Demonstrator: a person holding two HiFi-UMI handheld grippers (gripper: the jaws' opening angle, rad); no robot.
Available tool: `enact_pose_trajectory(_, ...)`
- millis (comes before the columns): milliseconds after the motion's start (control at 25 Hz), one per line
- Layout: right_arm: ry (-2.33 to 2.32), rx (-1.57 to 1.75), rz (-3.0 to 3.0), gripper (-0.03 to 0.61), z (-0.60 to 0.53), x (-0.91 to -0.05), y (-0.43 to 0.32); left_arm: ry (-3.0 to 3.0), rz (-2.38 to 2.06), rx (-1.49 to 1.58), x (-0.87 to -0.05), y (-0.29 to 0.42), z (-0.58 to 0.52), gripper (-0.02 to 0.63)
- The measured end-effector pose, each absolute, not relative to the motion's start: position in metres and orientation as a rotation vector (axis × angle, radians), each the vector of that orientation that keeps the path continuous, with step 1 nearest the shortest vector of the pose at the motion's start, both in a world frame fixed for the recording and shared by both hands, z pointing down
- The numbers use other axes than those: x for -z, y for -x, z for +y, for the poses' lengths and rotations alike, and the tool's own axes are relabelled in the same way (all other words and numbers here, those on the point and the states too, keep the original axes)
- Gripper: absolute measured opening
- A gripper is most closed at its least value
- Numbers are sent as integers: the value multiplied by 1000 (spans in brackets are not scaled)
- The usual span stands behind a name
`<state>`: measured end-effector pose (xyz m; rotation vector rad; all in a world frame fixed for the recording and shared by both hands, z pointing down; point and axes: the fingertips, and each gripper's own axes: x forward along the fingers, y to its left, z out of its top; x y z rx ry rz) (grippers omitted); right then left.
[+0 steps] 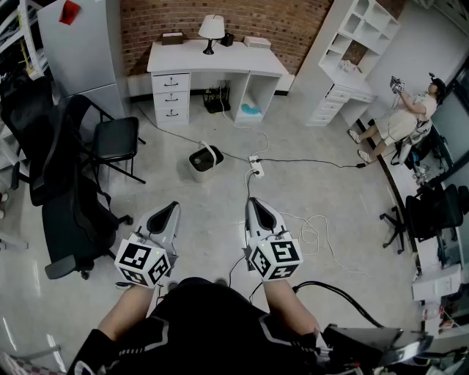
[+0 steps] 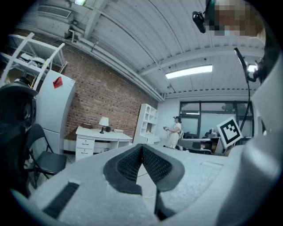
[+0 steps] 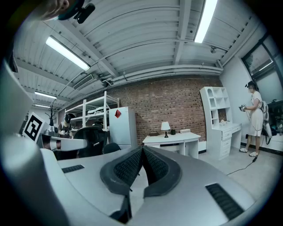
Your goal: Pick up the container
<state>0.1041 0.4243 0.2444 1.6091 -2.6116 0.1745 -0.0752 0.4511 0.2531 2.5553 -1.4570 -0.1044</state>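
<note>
Pale grey floor of an office room. Red brick wall at the far end, w/ a white worktop on drawers and a white table lamp on it. Black office chairs at the left. A white power strip w/ trailing cables lies mid-floor.

Task's thing is a squat white plastic container w/ a dark inside and a white hoop handle raised over it. It sits on the floor near the power strip, to its left, not touching.

The grey left gripper and grey right gripper are held out front, side by side, pointing about level. Each gripper view shows the dark ribbed pads pressed together at the tip w/ nothing between them, so both are closed and empty.

Key relation: the container is ahead of and well below both grippers, approx between their two lines, a bit toward the left one in the head view. The left is prob. marginally nearer. Neither gripper view shows it, since both look over it toward the wall. Its footprint looks about as wide as deep, so no clear long axis, and which way the handle spans can't be told. Next move prob. needs a gripper to go fwd and down, tip downward and open its jaws first.
</note>
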Motion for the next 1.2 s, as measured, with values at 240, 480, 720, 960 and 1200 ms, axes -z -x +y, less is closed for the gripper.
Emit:
enact_pose_trajectory(240,-1591,-186,-2613,8,427,-248,-99,-2542,-1464,104,-256,79,453,11)
enact_pose_trajectory(480,-1589,-192,-2604,8,431,-251,-95,-2532,-1440,95,-262,81,456,11)
enact_pose_trajectory(720,-1567,-237,-2641,8,438,-255,-82,-2541,-1410,104,-264,87,463,11)
enact_pose_trajectory(960,-1583,-268,-2632,9,443,-259,-62,-2548,-1381,130,-269,106,470,11)
enact_pose_trajectory(1200,-1602,-253,-2622,9,454,-259,-41,-2623,-1306,117,-269,119,484,11)
